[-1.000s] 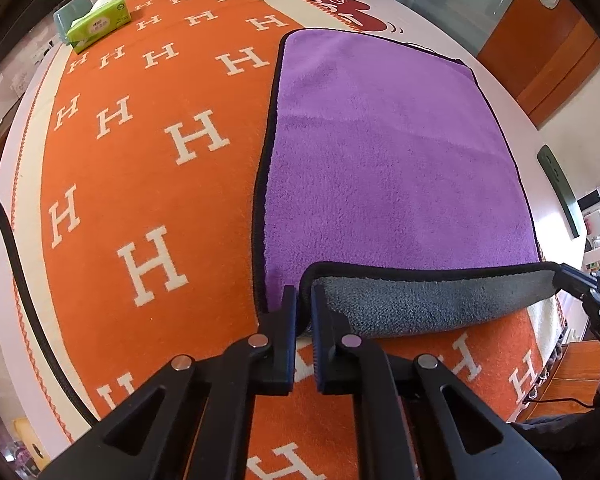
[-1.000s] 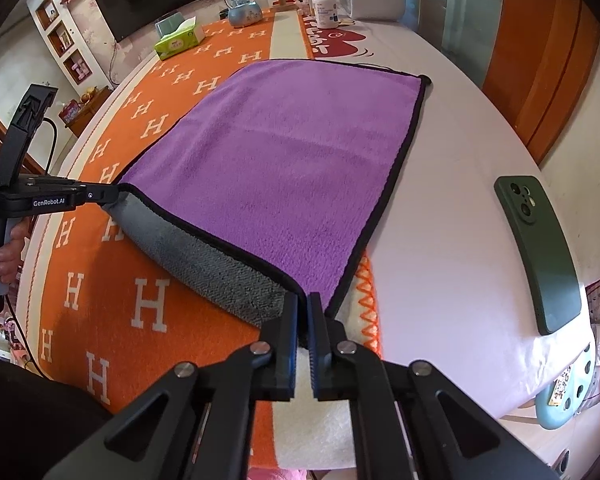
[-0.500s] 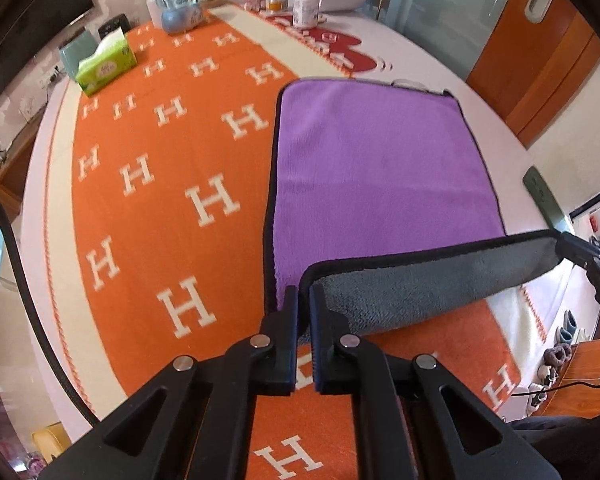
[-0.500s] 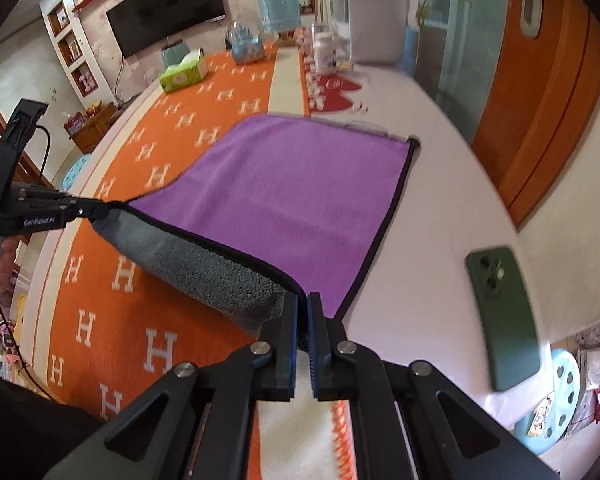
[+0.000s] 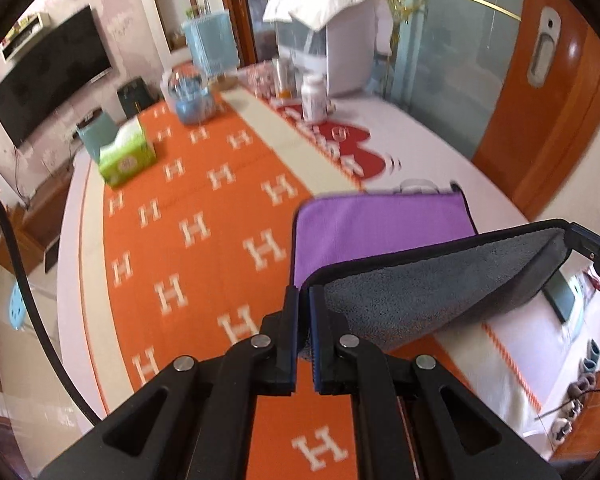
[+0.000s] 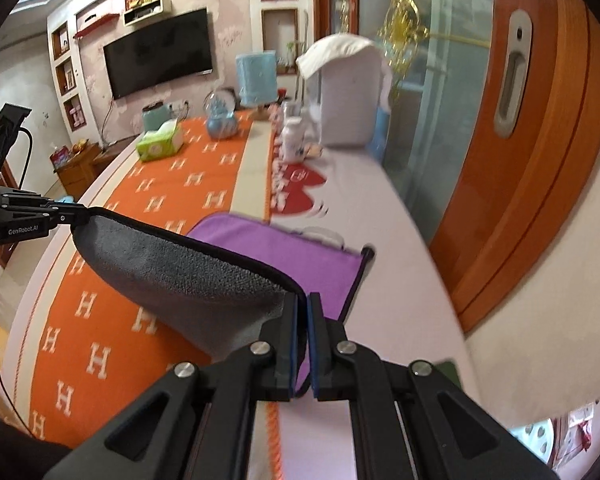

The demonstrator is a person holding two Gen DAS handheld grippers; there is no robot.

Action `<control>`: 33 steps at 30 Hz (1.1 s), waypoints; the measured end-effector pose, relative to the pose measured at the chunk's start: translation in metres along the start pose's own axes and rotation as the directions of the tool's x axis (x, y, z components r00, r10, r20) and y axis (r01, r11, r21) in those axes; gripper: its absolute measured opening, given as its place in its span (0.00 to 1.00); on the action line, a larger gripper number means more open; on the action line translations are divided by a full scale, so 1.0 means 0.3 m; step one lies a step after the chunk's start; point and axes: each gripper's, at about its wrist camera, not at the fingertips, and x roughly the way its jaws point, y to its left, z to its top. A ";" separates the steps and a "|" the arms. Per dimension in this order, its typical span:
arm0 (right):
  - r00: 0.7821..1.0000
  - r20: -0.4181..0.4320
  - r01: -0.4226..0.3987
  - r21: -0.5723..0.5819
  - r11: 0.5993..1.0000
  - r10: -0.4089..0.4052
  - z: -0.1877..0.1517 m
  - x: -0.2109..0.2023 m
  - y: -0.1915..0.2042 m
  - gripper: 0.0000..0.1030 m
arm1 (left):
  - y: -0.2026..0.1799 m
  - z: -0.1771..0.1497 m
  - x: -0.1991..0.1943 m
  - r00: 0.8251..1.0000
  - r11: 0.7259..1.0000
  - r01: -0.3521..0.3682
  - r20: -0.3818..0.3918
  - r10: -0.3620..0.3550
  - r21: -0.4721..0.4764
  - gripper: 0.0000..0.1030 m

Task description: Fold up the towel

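Now, both jaws clamped on towel corners

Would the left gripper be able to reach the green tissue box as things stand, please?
Probably not yet: the left gripper is shut on the towel, though the orange cloth toward the tissue box lies bare.

Your left claw is matte black, its two flat fingers lined with blue pads and hung on angular linkage arms with triangular cut-outs. Round silver screws mark each pivot. A black cable curves along its side. Your right claw has the same build and screws. Seen from there, the left claw's side carries white "GenRobot.AI" lettering.
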 end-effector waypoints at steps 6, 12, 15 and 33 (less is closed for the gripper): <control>0.995 0.079 0.065 -0.024 0.998 -0.063 0.086 0.078 -0.025 0.04 | 0.008 0.125 0.073 0.996 1.000 -0.024 0.080 0.025 -0.016 0.03; 0.981 0.129 0.150 -0.054 0.987 -0.142 0.114 0.194 -0.027 0.04 | 0.017 0.197 0.217 0.992 0.997 -0.016 0.125 0.025 -0.077 0.03; 0.971 0.155 0.194 -0.071 0.978 -0.182 0.104 0.256 -0.020 0.04 | 0.023 0.209 0.292 0.991 0.994 0.000 0.135 0.014 -0.105 0.03; 0.949 0.119 0.301 -0.074 0.951 -0.292 0.086 0.439 -0.024 0.46 | 0.102 0.164 0.488 0.998 0.969 0.017 0.057 -0.003 -0.245 0.38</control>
